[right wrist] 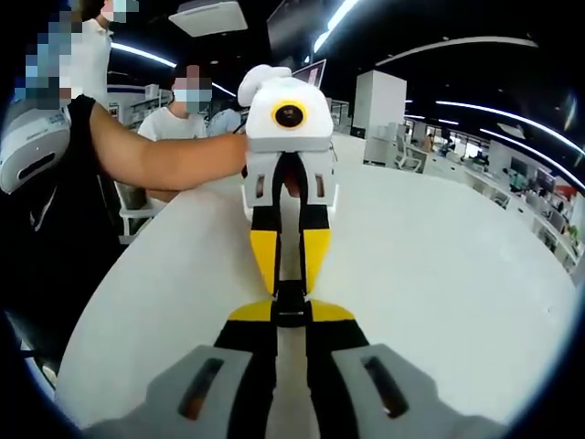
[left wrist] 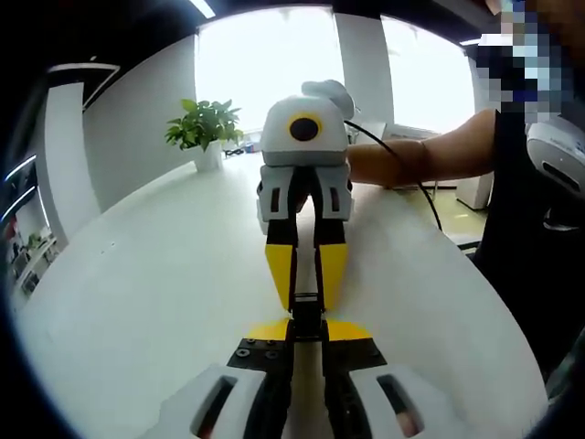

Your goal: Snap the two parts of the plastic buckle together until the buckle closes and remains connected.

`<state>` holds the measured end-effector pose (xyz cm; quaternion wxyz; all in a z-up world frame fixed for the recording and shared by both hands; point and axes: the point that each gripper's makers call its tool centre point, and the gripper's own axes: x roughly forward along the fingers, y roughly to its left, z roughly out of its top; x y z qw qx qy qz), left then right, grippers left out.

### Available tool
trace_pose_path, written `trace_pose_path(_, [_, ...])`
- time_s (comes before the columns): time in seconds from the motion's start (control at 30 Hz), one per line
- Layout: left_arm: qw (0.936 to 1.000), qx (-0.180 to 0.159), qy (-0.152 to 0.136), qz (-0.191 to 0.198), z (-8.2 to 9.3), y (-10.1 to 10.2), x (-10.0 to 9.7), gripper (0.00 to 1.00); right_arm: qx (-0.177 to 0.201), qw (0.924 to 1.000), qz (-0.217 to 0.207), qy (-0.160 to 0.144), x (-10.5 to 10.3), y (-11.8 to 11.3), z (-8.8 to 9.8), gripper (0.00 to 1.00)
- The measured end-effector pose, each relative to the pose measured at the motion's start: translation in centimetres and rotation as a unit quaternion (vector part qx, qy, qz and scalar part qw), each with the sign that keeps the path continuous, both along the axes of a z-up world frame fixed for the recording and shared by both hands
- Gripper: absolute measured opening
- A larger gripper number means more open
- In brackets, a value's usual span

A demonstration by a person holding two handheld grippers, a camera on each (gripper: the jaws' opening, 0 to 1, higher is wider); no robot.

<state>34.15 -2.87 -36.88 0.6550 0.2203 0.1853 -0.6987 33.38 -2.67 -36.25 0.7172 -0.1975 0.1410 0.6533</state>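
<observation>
White round table carries both tools nose to nose: left gripper and right gripper each clench a black buckle half, long axes aligned, meeting midway between them

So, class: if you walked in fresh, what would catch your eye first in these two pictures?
The two grippers meeting tip to tip: in the left gripper view the right gripper points straight back, yellow jaws pinched on a black buckle at centre. The right gripper view mirrors this with the left gripper. A potted plant stands far back on the white table.
</observation>
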Motion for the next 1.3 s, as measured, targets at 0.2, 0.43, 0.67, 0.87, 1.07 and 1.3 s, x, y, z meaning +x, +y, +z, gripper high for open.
trace_pose_path(0.2, [1.0,0.001,0.002,0.001,-0.2,-0.3,0.9,0.08,0.001,1.0,-0.003,0.002,0.9,-0.2,-0.2,0.09])
trace_pose_path(0.43, [1.0,0.003,0.005,0.002,-0.4,-0.4,1.8,0.08,-0.001,1.0,-0.004,0.004,1.8,-0.3,-0.4,0.09])
trace_pose_path(0.67, [1.0,0.002,0.005,0.003,-0.3,-0.5,2.6,0.09,-0.002,1.0,-0.003,0.004,2.3,-0.4,-0.2,0.09])
trace_pose_path(0.87, [1.0,0.001,0.006,0.005,-0.3,-0.6,3.4,0.09,-0.001,1.0,-0.004,0.006,3.2,-0.5,-0.3,0.09])
trace_pose_path(1.07, [0.9999,-0.003,0.008,0.008,0.0,-0.6,4.7,0.09,0.006,0.9999,-0.007,0.01,4.8,-0.7,-0.1,0.09])
trace_pose_path(1.3, [0.9999,0.0,0.01,0.009,-0.2,-0.7,5.4,0.09,0.0,0.9999,-0.005,0.009,5.3,-0.7,-0.3,0.09])
